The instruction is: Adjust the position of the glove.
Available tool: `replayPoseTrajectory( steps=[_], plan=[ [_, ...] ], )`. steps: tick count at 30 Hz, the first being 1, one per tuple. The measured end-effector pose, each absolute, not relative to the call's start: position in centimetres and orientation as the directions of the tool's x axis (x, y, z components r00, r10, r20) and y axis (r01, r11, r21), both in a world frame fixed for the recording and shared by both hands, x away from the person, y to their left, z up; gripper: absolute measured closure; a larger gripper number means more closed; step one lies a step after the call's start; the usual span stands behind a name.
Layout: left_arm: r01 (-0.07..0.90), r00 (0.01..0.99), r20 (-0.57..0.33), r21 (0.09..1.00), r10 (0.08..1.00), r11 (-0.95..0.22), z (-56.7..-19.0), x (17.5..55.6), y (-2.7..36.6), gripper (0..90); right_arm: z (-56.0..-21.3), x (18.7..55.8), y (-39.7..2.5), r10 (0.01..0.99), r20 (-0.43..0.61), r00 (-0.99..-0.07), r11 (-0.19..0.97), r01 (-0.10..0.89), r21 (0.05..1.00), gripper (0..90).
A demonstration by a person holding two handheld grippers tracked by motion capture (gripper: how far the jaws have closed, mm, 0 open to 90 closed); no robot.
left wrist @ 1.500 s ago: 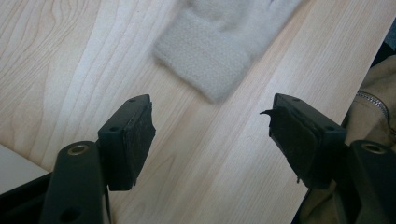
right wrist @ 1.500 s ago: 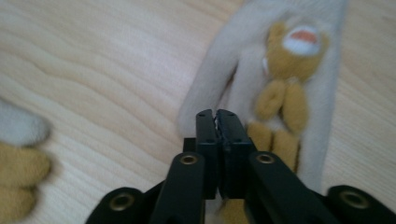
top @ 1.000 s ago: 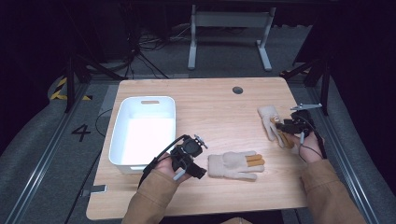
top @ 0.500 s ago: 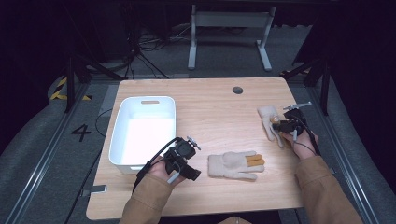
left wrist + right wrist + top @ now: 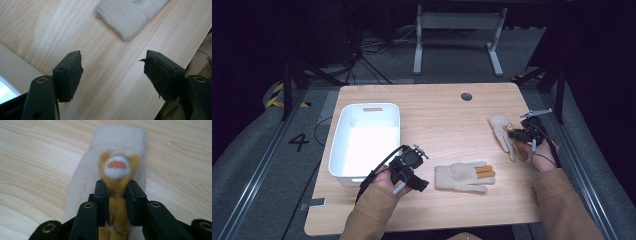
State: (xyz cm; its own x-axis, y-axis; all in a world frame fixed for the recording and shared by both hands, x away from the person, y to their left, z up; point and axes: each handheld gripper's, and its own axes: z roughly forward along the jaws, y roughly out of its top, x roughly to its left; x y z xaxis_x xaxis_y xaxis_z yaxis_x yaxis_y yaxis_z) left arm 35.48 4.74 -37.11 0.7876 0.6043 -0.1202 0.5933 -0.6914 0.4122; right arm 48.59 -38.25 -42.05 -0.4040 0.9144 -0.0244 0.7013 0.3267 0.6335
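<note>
The right gripper [image 5: 117, 202] pinches the far glove's [image 5: 82, 185] tan animal patch [image 5: 117, 173], seemingly against the table [image 5: 37, 157]. The left gripper [image 5: 113, 72] gapes wide, touching nothing.

Bare table [image 5: 437, 120] mid-way, bin [image 5: 339, 155] perhaps crowding left gripper [image 5: 112, 67]

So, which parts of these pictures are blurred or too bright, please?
High view: the inside of the white bin glares, and the floor beyond the table is very dark. Left gripper view: the cream glove at the top is blurred, while the wood grain is sharp. Right gripper view: the glove's cuff looks soft, and the gripper is clearer.
</note>
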Motion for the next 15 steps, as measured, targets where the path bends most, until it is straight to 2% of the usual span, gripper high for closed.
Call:
replayPoseTrajectory(
  steps=[15],
  plan=[
    [0.547, 0.823, -0.116, 0.422, 0.556, -0.723, -36.7, 36.2, 3.0, 31.2, -38.0, 45.3, -39.5, 0.874, 0.005, -0.487, 0.374, 0.679, 0.631, 75.2]
  ],
)
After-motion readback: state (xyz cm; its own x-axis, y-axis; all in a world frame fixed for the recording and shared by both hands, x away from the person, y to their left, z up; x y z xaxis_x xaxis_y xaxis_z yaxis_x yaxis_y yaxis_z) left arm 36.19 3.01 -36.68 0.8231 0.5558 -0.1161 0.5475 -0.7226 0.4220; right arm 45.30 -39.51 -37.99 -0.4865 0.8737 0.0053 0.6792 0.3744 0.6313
